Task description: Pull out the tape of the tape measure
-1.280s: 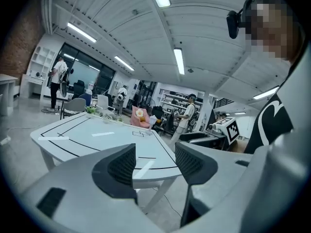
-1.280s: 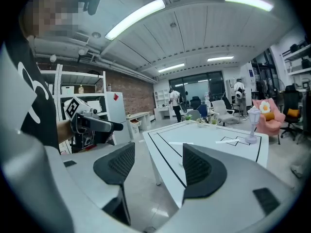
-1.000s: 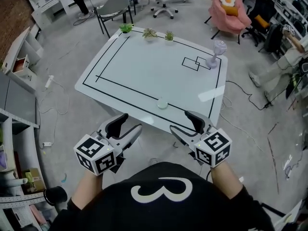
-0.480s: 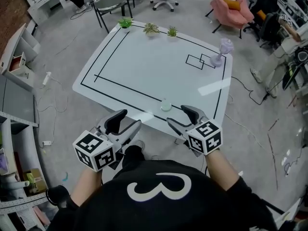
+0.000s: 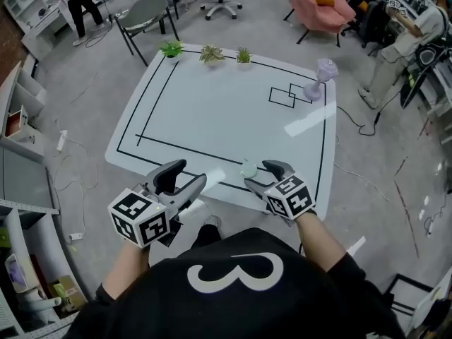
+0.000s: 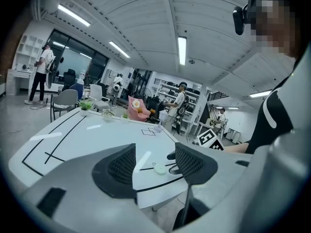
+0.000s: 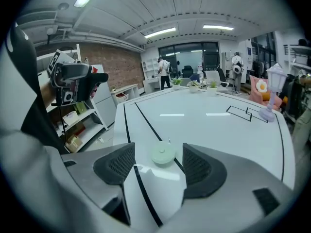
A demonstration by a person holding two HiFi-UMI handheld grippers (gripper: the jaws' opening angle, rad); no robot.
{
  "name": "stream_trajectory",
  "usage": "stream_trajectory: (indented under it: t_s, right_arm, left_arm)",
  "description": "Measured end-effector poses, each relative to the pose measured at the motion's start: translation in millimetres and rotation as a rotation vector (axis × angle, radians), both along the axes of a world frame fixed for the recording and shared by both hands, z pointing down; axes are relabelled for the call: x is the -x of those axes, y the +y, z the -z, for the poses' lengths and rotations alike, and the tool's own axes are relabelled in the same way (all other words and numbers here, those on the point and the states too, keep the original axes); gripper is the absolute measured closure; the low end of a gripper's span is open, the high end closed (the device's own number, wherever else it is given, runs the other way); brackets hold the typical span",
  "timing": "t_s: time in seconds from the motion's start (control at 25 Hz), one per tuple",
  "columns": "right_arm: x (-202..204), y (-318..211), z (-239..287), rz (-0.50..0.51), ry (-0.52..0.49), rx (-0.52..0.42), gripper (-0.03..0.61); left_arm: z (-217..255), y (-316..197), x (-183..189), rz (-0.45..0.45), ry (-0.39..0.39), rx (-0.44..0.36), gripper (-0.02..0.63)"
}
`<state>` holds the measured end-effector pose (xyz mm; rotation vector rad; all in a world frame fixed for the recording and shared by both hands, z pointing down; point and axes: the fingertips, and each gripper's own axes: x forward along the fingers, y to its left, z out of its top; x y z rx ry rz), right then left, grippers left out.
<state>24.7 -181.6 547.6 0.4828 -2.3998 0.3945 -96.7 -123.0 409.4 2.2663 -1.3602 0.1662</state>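
Honestly, looks like the reach-in stage, nothing gripped yet. Both sets of jaws spread wide and empty: right gripper [image 5: 260, 176] low centre of the head view, just short of the tape measure [image 5: 248, 168]; left gripper [image 5: 187, 176] further left in the frame, by the near edge of the table [image 5: 212, 111]. To do this well: bring the right one forward to straddle the tape measure, already sitting dead centre between the pads in the right gripper view. Then clamp across the round body, not down over the top. Keep it pressed flat to stop any sliding on that glossy white surface. After that, come in with the left for the tab [image 7: 169, 141] and pull straight and level, away from the body, no yanking sideways. Probably fiddly with a tab that tiny. As for the thing itself: small flat round puck, pale green, a dimple or button in the middle, a thin nub poking out on the far side, presumably the tape end. Parked in the lower middle of the head view, right on or touching the black line [image 5: 183, 150]. No tape showing outside it.
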Motion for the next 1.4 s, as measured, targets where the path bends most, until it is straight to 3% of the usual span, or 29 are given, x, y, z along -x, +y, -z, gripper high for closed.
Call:
stream_trajectory:
  t_s: [0.6, 0.96, 1.4]
  right_arm:
    - [24.0, -12.6, -40.6, -0.081, 0.183, -0.050, 0.293]
    - [21.0, -18.8, -42.4, -0.193, 0.172, -0.018, 0.355]
    - [18.1, -19.6, -33.9, -0.285, 0.137, 0.013, 0.357]
  left_arm:
    - [-31.5, -45.4, 50.6, -0.129, 0.019, 0.050, 0.374]
    - [-36.0, -61.6, 53.7, -0.233, 0.008, 0.048, 0.374]
    - [-28.0, -75.9, 38.8, -0.336, -0.003, 0.035, 0.374]
